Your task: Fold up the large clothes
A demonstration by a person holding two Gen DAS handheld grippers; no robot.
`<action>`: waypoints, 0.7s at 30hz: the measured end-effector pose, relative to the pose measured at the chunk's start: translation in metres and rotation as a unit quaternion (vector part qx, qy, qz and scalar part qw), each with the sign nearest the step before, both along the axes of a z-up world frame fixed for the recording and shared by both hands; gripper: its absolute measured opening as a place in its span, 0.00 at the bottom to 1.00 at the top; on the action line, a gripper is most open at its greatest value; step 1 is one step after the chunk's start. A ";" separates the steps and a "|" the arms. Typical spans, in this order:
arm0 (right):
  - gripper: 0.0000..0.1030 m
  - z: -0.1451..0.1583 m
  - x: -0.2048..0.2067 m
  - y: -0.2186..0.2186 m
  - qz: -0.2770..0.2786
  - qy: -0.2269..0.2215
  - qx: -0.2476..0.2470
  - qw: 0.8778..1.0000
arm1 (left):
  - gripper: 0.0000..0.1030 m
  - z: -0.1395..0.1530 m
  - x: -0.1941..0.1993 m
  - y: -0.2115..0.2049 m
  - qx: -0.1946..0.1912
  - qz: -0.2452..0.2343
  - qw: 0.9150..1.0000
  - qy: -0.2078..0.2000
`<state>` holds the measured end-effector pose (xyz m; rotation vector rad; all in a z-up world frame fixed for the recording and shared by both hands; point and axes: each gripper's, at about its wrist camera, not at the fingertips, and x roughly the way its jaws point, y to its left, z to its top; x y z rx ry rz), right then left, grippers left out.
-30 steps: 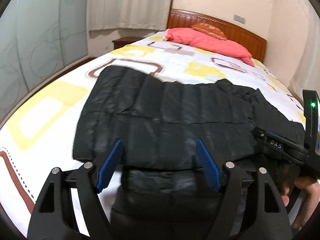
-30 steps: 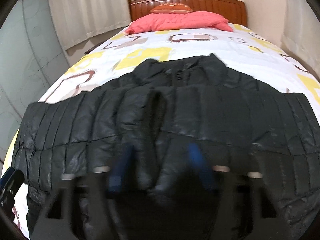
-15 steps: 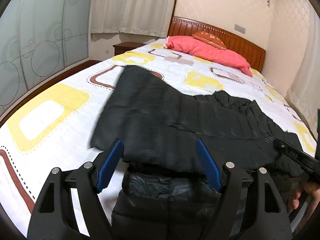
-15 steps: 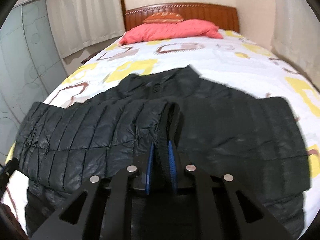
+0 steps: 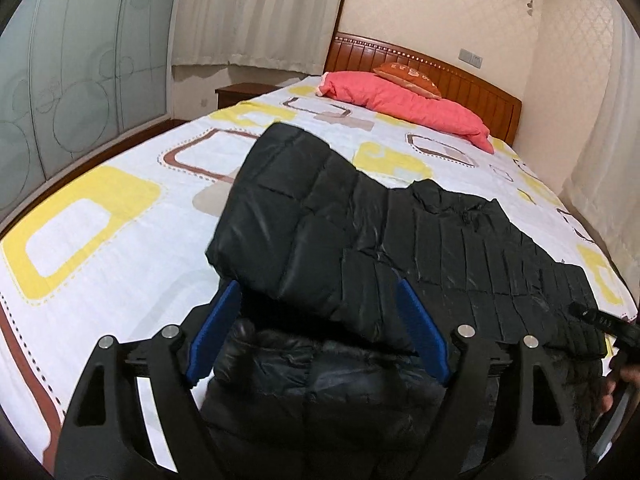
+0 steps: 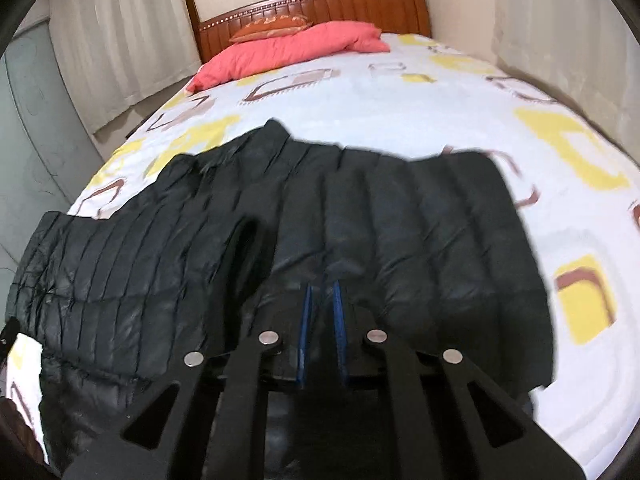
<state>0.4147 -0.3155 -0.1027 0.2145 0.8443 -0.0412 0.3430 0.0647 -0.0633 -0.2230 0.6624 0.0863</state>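
Note:
A black puffer jacket (image 5: 400, 240) lies spread across the bed, its near hem bunched toward me. My left gripper (image 5: 316, 292) stands wide at that hem. Its jaws are opening, with the bunched hem between the blue pads (image 5: 216, 332) and no clear squeeze on it. In the right wrist view the jacket (image 6: 420, 232) shows a raised ridge near its middle. My right gripper (image 6: 320, 292) is shut there on a thin fold of the fabric. The body of the right gripper (image 5: 600, 320) and a hand (image 5: 616, 384) show at the right edge of the left wrist view.
The bed sheet (image 5: 120, 240) is white with yellow and brown squares. A pink pillow (image 5: 400, 100) and an orange cushion (image 5: 408, 74) lie by the wooden headboard (image 5: 472, 84). A nightstand (image 5: 240, 94) and frosted glass doors (image 5: 60, 100) stand to the left, curtains behind.
My right gripper closed onto a fold of the jacket and moved sideways with it. The jacket's left panel has drawn to the right across the sheet. My left gripper stayed in place.

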 end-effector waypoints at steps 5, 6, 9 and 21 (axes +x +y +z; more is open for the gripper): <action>0.27 -0.006 0.006 0.027 0.014 0.000 0.036 0.999 | 0.78 0.000 -0.006 -0.001 -0.008 -0.002 1.000 0.004; 0.29 -0.007 0.007 0.031 0.012 0.001 0.037 0.999 | 0.78 0.001 -0.007 -0.001 -0.005 -0.003 1.000 0.004; 0.47 -0.013 0.011 0.039 0.013 0.006 0.041 0.999 | 0.78 0.001 -0.012 0.002 -0.004 0.001 1.000 0.002; 0.58 -0.004 0.011 0.051 0.020 -0.001 0.070 0.997 | 0.78 0.005 -0.019 0.020 -0.007 0.018 1.000 0.000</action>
